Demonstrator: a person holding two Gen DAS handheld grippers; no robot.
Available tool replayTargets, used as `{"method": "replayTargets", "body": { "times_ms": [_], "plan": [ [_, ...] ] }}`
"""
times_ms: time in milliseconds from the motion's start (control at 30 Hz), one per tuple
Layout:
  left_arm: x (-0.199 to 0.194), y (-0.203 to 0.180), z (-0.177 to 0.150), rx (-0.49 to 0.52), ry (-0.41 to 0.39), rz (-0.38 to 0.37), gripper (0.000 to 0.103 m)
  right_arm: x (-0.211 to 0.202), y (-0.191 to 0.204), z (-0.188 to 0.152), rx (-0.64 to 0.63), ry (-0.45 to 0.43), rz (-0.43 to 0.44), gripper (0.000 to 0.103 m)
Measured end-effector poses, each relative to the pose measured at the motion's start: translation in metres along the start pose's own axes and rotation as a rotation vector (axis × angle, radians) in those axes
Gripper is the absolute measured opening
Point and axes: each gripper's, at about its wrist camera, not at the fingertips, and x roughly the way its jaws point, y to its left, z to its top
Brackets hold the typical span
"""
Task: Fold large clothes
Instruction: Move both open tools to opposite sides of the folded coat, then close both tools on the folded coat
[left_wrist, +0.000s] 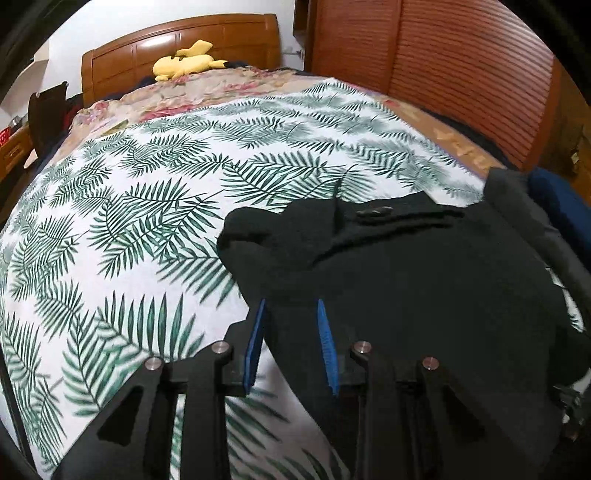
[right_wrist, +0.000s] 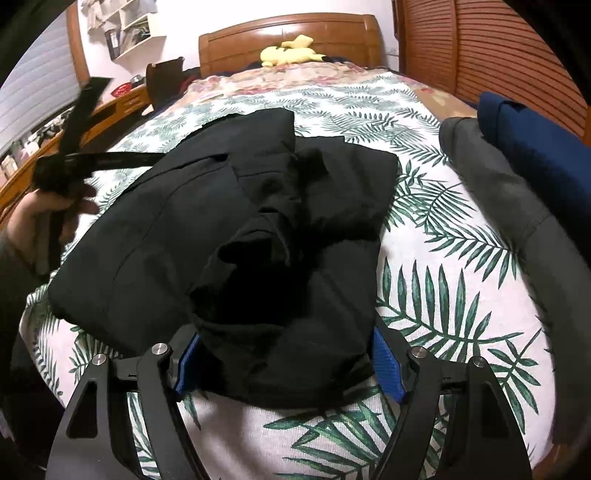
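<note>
Left gripper (left_wrist: 291, 343), left wrist view: blue pads (left_wrist: 255, 347) standing partly spread, pointing down at the near left edge of the black garment (left_wrist: 424, 280). Cloth is lying between the two pads, but whether they are pressing on it cannot be told; the left pad appears to be standing just clear of the fabric edge. Garment is lying on the leaf-print sheet (left_wrist: 122, 229) of the bed, spreading away to the right of this tool, its bulk running rightward toward a grey garment (left_wrist: 517, 206) and a navy garment (left_wrist: 554, 199) at the bed's right side.

Right gripper (right_wrist: 284, 354), right wrist view: blue pads (right_wrist: 384, 362) standing wide, straddling the near bunched end of the black garment (right_wrist: 258, 221). Fabric is filling the gap and touching both pads; a firm pinch cannot be confirmed. Garment is lying dead ahead, partly folded, its long axis running away from the tool and slanting left to right across the leaf-print sheet (right_wrist: 443, 288). Person's hand (right_wrist: 40, 214) is carrying the left gripper (right_wrist: 74, 155) at the garment's left edge.

Judgement: right tool is the nearer to the bunched end; left tool is sitting at the side edge.
</note>
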Motion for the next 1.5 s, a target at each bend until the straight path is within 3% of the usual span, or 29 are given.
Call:
{"method": "replayTargets", "body": {
  "times_ms": [133,200,400,567,933,1067,1133,1200,1267,1400,1500],
  "plan": [
    [0.017,0.003,0.007,0.024,0.027,0.003,0.045,0.000,-0.002,0.000,0.005,0.006,0.014,0.077],
    [0.025,0.008,0.010,0.013,0.036,0.015,0.064,0.000,-0.002,-0.001,0.009,0.008,0.020,0.077],
    [0.040,0.021,0.017,-0.032,0.052,-0.028,0.077,0.000,0.000,0.000,0.008,0.009,0.022,0.077],
    [0.049,0.026,0.018,-0.055,0.072,-0.041,0.083,0.003,-0.004,0.001,0.027,0.014,0.042,0.077],
    [0.050,0.030,0.012,-0.115,0.061,-0.072,0.083,0.004,-0.005,0.000,0.062,0.016,0.067,0.078],
    [0.049,0.034,0.011,-0.172,0.071,-0.171,0.058,0.007,-0.009,0.000,0.096,0.022,0.101,0.074],
    [0.047,0.029,0.013,-0.149,0.063,-0.162,0.051,0.006,-0.011,-0.001,0.109,0.025,0.147,0.055],
    [0.044,0.021,0.014,-0.127,0.052,-0.166,0.031,0.007,-0.010,-0.001,0.127,0.029,0.203,0.044],
    [0.040,0.014,0.016,-0.106,0.048,-0.151,0.020,0.004,-0.007,0.000,0.111,0.011,0.222,0.032],
    [0.024,-0.001,0.021,-0.050,0.007,-0.078,0.010,-0.009,-0.005,0.003,0.100,-0.056,0.230,0.016],
    [0.003,-0.005,0.028,-0.052,-0.047,-0.063,0.008,-0.022,-0.001,0.011,0.088,-0.106,0.226,0.013]
  ]
}}
